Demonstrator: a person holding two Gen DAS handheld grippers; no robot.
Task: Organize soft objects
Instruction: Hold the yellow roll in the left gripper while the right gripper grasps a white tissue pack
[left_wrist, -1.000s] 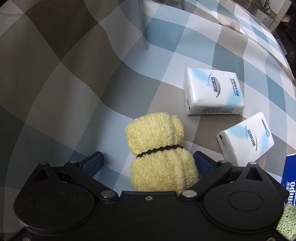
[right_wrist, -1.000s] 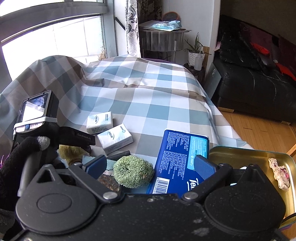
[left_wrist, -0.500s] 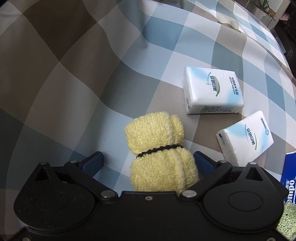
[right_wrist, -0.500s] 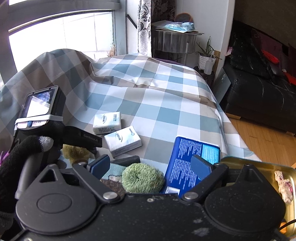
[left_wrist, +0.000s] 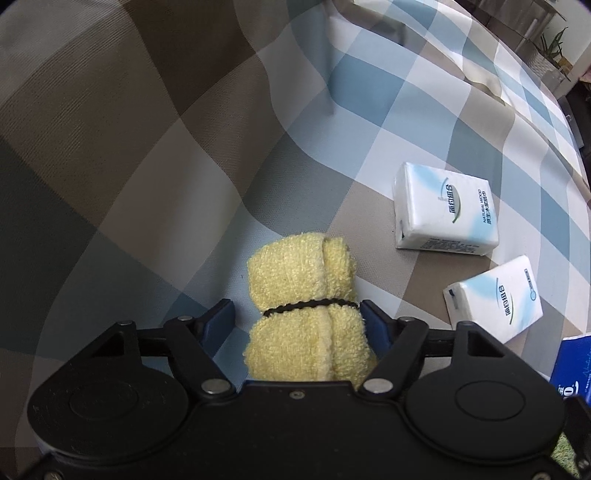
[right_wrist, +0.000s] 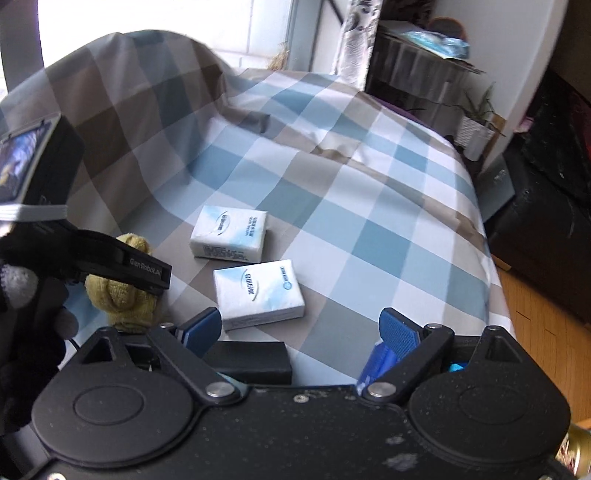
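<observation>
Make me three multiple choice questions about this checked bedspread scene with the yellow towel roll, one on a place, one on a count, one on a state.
1. Where is the rolled yellow terry towel?
A. Between the left gripper's blue fingers
B. On top of a tissue pack
C. On the wooden floor

2. How many white-and-blue tissue packs lie on the checked bedspread?
A. One
B. Two
C. Four

3. What holds the towel roll together?
A. A black elastic band around its middle
B. A red ribbon
C. Nothing, it lies unrolled

Answers: 1 A, the jaws are closing with the roll between them. 2 B, one pack and a nearer pack lie side by side. 3 A, the band pinches the roll at its waist.
</observation>
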